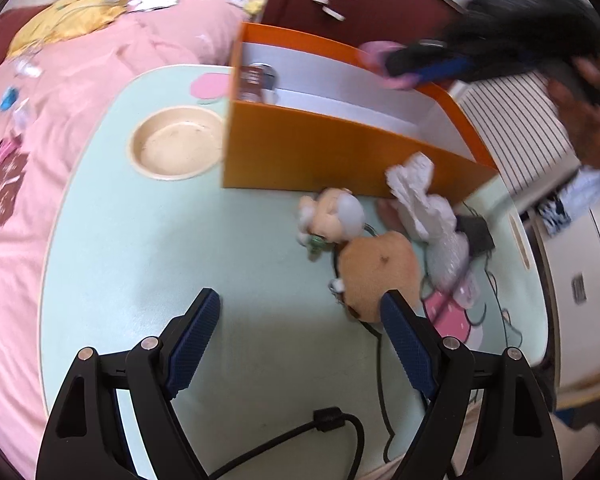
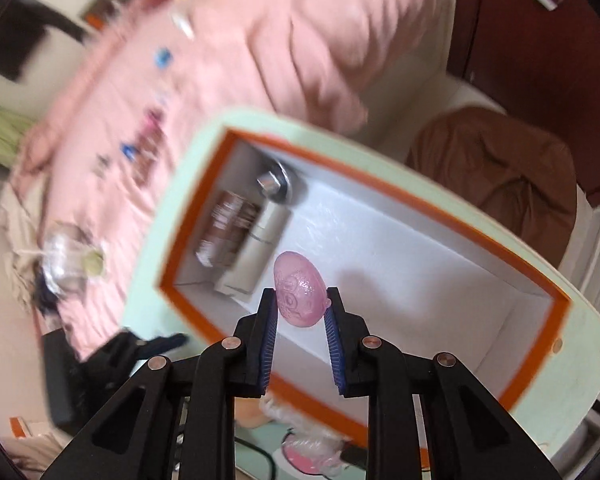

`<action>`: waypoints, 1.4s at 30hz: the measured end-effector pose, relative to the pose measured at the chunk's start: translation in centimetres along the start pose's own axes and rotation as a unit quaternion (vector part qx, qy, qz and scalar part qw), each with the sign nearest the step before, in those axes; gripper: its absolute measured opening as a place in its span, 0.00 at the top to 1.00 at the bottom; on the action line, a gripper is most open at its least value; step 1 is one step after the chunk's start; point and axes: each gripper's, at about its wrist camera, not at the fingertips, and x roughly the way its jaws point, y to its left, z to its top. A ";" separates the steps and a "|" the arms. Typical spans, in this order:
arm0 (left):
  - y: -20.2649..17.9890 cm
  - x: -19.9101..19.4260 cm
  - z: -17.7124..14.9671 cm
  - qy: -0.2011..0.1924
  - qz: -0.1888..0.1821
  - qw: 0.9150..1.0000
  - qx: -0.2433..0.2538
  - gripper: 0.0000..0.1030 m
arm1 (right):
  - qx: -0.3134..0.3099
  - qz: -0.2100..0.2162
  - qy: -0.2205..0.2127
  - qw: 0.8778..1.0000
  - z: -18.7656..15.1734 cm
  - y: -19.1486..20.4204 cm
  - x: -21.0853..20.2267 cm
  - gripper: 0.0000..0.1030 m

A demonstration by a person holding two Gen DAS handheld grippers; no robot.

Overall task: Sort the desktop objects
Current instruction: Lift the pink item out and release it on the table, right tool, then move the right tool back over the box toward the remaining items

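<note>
An orange box [image 1: 324,152] with a white inside stands at the back of the pale green table [image 1: 148,248]. My right gripper [image 2: 302,298] is shut on a pink egg-shaped toy [image 2: 299,294] and holds it above the open box [image 2: 380,240]; it shows blurred over the box's far rim in the left wrist view [image 1: 396,68]. A brown-labelled bottle [image 2: 236,224] lies inside the box. My left gripper [image 1: 300,300] is open and empty above the table, near a tan plush [image 1: 374,272], a small doll [image 1: 332,216] and a white cloth [image 1: 416,196].
A cream round dish [image 1: 176,144] sits left of the box. Black cables [image 1: 332,424] run across the table's front. A pink bedspread [image 1: 80,100] lies to the left. A white striped cabinet [image 1: 516,128] stands on the right.
</note>
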 end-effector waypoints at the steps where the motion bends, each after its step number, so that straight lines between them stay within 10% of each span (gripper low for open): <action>1: 0.4 -0.2 0.0 -0.003 -0.001 1.000 -0.008 0.20 | 0.000 0.013 -0.013 1.000 -1.0 0.1 -0.9 0.78; 11: 2.1 -3.6 2.4 -0.048 0.026 0.998 -0.016 0.20 | 0.055 0.103 -0.020 0.993 -10.3 0.3 3.4 0.78; 24: 0.7 -6.1 8.6 -0.111 -0.005 0.994 -0.019 0.20 | 0.032 0.079 -0.088 0.993 -12.3 0.8 3.4 0.61; 42: -4.5 1.1 13.6 -0.013 0.038 0.998 0.057 0.20 | 0.103 0.185 -0.164 0.963 -14.8 -3.5 0.4 0.47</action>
